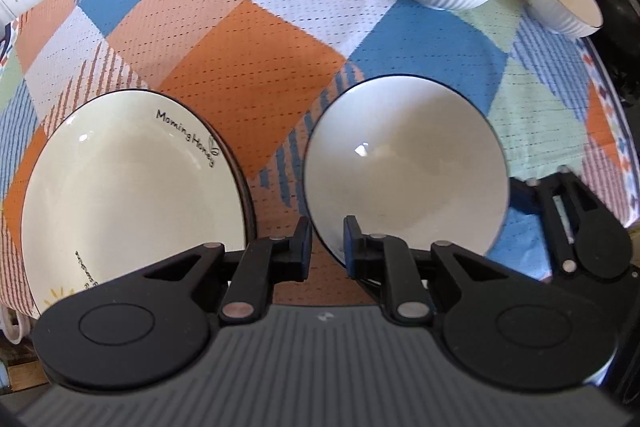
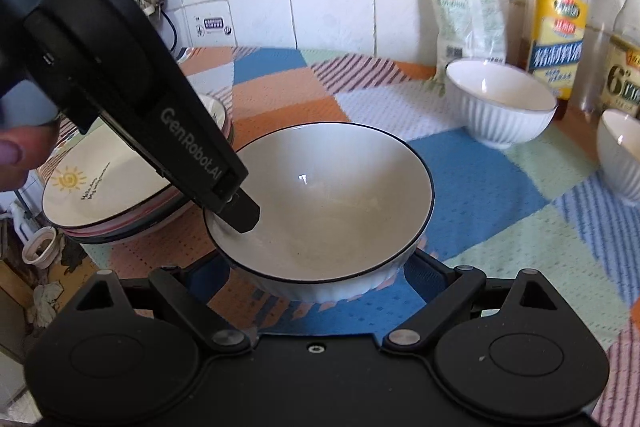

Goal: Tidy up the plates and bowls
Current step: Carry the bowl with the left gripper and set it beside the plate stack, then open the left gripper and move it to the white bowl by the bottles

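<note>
Patchwork tablecloth (image 1: 248, 67) under white dark-rimmed ribbed bowl (image 2: 328, 195), left gripper (image 1: 327, 247) jaws narrowly parted, right gripper (image 2: 316, 279) jaws wide

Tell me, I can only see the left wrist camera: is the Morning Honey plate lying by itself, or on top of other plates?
Observer: The plate tops a stack. The right wrist view shows several coloured rims under it.
Operator: Where is my other tool?
Observer: The right tool has one finger on each side of the big bowl. I cannot tell whether they squeeze it.
Operator: What is the tall thing at the back?
Observer: A clear bottle with a yellow label and a brownish cap, standing against the tiled wall.
</note>
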Demonstrator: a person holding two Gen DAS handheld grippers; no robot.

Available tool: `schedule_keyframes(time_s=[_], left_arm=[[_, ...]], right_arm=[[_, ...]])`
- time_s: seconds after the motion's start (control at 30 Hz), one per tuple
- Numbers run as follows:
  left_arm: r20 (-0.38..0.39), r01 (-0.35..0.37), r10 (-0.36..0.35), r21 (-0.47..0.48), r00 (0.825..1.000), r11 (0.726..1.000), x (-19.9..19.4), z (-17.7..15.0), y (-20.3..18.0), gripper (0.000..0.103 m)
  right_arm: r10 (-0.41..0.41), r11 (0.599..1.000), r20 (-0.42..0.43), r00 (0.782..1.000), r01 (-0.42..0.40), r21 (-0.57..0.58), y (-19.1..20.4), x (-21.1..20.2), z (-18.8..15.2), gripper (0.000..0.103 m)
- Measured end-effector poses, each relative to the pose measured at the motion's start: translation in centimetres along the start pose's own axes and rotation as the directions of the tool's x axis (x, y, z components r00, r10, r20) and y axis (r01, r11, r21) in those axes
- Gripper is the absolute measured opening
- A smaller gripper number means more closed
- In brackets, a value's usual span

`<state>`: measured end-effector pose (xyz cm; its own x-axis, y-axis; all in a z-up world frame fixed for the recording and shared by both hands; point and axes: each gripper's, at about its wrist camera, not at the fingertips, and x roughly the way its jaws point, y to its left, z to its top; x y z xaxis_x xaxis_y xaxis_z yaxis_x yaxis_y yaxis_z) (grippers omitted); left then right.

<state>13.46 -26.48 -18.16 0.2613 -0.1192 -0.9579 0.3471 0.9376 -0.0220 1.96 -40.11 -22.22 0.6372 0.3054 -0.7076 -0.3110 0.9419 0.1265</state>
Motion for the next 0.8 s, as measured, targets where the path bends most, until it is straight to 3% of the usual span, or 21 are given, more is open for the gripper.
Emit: schedule_keyframes(time_s=[0.07, 0.27, 0.37, 0.53, 0.8], left_arm=[[-0.004, -0.021, 0.021, -0.001, 1.0, 1.0, -0.1, 0.2, 0.2, 0.026], [0.005, -0.02, 0.02, 0.028, 1.0, 0.999, -2.1, 0.2, 0.6, 0.035], [0.01, -0.009, 0.008, 0.037, 1.0, 0.999, -3.3, -0.1, 0.6, 0.042], [0.003, 0.041, -0.041, 0.054, 0.999, 0.998, -5.0, -0.4, 0.8, 0.042], [0.047, 0.099, -0.106, 0.135, 0.993, 0.986, -7.4, 0.6, 1.5, 0.042]], right_arm=[[-0.026, 1.0, -0.004, 1.0, 0.026, -0.01, 0.0, 0.3, -0.1, 0.101], [-0.055, 0.997, -0.047, 0.997, 0.057, 0.046, -0.6, -1.6, -0.1, 0.101], [-0.047, 0.994, -0.02, 0.999, 0.049, 0.101, -1.3, -4.1, -0.1, 0.101], [-0.032, 0.967, 0.027, 0.999, 0.024, 0.253, -2.9, -8.1, 0.8, 0.1], [-0.101, 0.918, 0.13, 0.986, 0.042, 0.393, -2.7, -11.3, 2.7, 0.091]])
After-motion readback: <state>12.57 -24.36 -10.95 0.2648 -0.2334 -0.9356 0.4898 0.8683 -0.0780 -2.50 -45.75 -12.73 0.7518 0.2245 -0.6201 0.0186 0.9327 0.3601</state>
